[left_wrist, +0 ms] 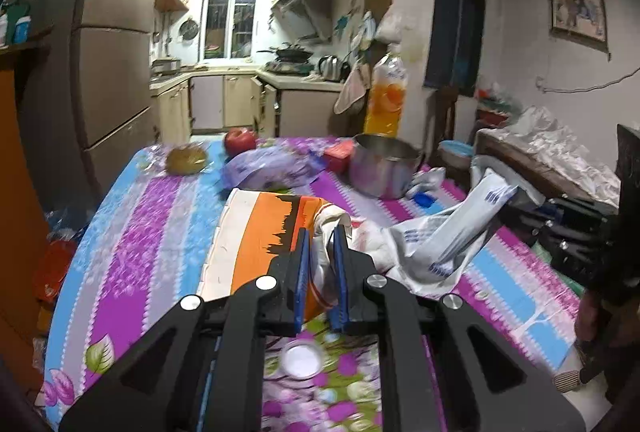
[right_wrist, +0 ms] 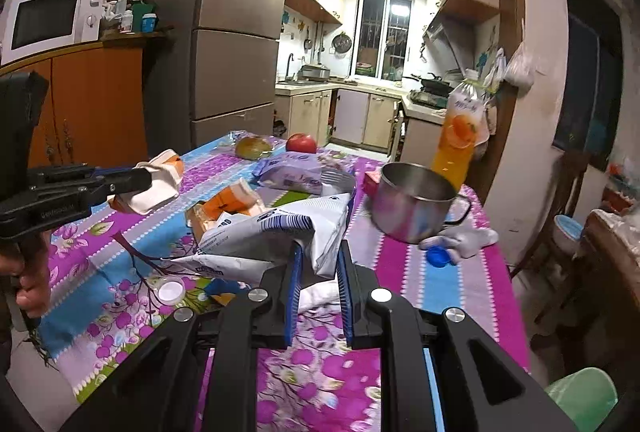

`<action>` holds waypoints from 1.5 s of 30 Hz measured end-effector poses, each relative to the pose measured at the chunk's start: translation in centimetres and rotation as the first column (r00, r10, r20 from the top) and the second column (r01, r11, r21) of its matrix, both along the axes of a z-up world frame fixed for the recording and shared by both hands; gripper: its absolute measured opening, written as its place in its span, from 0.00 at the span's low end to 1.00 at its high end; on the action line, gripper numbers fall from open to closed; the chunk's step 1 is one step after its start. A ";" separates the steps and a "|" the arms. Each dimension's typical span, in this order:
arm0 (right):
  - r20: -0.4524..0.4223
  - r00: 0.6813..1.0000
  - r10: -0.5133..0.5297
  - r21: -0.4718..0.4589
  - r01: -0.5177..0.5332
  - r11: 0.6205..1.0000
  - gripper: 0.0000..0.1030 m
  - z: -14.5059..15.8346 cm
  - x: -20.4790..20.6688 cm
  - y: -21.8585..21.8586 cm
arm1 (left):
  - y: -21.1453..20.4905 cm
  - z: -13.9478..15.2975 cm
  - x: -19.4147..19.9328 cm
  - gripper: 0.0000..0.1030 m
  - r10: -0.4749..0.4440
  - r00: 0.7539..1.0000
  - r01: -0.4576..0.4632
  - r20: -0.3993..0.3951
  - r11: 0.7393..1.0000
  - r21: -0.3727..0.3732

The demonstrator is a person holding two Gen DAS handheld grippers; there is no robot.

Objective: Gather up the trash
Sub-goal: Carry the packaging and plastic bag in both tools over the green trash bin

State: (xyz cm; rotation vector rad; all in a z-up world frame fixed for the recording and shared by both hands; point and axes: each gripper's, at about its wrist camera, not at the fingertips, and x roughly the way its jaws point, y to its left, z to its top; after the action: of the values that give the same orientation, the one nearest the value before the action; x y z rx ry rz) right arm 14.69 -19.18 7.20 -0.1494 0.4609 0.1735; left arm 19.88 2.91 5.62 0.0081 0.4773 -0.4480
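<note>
My left gripper [left_wrist: 321,237] is shut on an orange and white empty wrapper [left_wrist: 264,232] and holds it above the table; it also shows in the right wrist view [right_wrist: 158,180]. My right gripper [right_wrist: 318,256] is shut on a white and blue crumpled bag [right_wrist: 280,232], lifted off the table; the bag also shows in the left wrist view [left_wrist: 452,232]. An orange and white carton [right_wrist: 228,204] lies behind the bag. A purple snack bag [right_wrist: 292,172] lies further back.
A steel pot [right_wrist: 412,204], an orange juice bottle [right_wrist: 456,136], a red apple [right_wrist: 301,143], a mango [right_wrist: 252,147], a blue cap [right_wrist: 438,257] and a white lid [right_wrist: 170,290] are on the floral tablecloth [right_wrist: 440,292]. A green bin [right_wrist: 584,400] stands at lower right.
</note>
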 end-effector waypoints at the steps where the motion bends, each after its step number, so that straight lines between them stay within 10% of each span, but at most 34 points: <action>1: 0.005 1.000 -0.008 -0.009 0.008 1.000 0.17 0.3 -0.3 -0.4 | -0.5 0.2 0.0 0.10 -0.009 1.000 0.009 0.004 1.000 -0.001; 23: 0.063 0.964 -0.257 -0.156 0.264 0.952 0.17 5.0 -8.8 -13.0 | -15.5 3.1 -2.7 0.10 -0.287 0.956 0.290 0.060 0.956 -0.044; 45: -0.006 0.810 -0.587 -0.313 0.555 0.770 0.18 4.8 -19.7 -31.0 | -37.8 0.4 -7.5 0.10 -0.645 0.764 0.643 0.013 0.760 -0.089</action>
State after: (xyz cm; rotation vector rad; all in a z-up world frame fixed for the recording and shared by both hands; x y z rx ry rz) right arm -5.02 -50.15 11.97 -0.2897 0.6174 -0.5021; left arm 12.41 -34.88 6.07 0.0868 0.4644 -1.1575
